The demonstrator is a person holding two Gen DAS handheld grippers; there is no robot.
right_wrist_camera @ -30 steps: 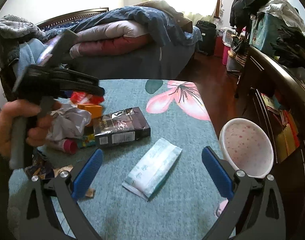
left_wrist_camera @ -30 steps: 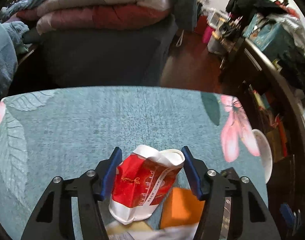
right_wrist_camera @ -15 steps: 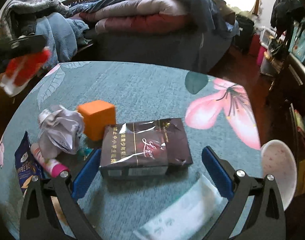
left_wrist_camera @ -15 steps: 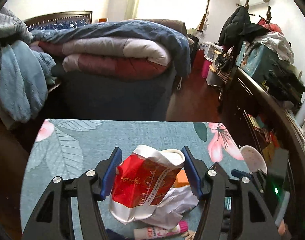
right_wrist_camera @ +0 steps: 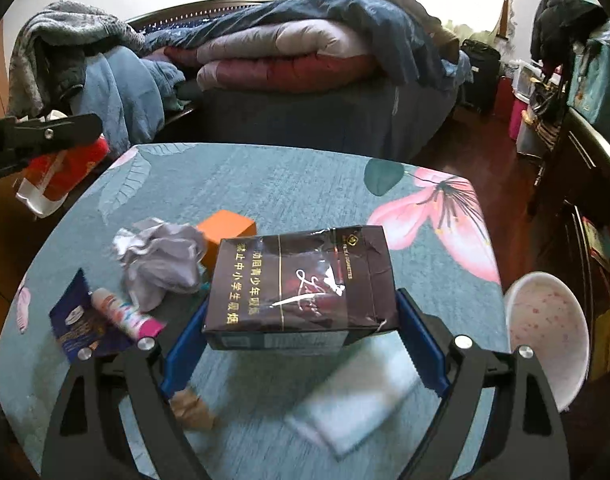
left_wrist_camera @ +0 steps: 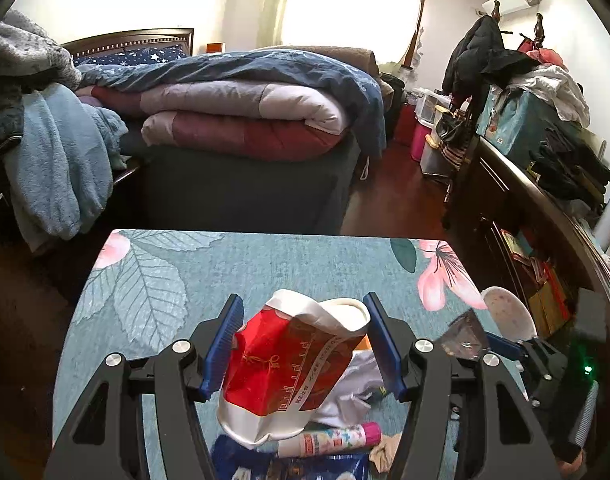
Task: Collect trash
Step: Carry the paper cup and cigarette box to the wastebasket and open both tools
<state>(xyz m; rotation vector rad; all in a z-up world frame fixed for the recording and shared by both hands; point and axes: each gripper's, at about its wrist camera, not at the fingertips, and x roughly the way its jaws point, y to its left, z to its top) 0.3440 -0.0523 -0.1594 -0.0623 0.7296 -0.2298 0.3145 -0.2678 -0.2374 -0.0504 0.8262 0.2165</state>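
My left gripper (left_wrist_camera: 301, 300) is shut on a crumpled red and white paper cup (left_wrist_camera: 289, 364), held above the teal floral table (left_wrist_camera: 209, 264); from the right wrist view the cup (right_wrist_camera: 61, 172) hangs off the table's left edge. My right gripper (right_wrist_camera: 303, 300) is closing its jaws on a dark cigarette box (right_wrist_camera: 301, 284). The blue pads (right_wrist_camera: 185, 344) lie against its two sides and the box is tilted up off the cloth. In the left wrist view the box (left_wrist_camera: 465, 336) shows at the right.
On the cloth lie a crumpled grey paper (right_wrist_camera: 161, 264), an orange box (right_wrist_camera: 225, 228), a pink-capped tube (right_wrist_camera: 125, 316), a blue packet (right_wrist_camera: 73, 328), a brown scrap (right_wrist_camera: 193, 404) and a tissue pack (right_wrist_camera: 357, 400). A white bowl (right_wrist_camera: 545, 328) sits at the right edge. A bed stands beyond.
The left gripper rose and drew back to the left with the cup. The right gripper swung from the tissue pack to the dark box and narrowed its jaws around it.
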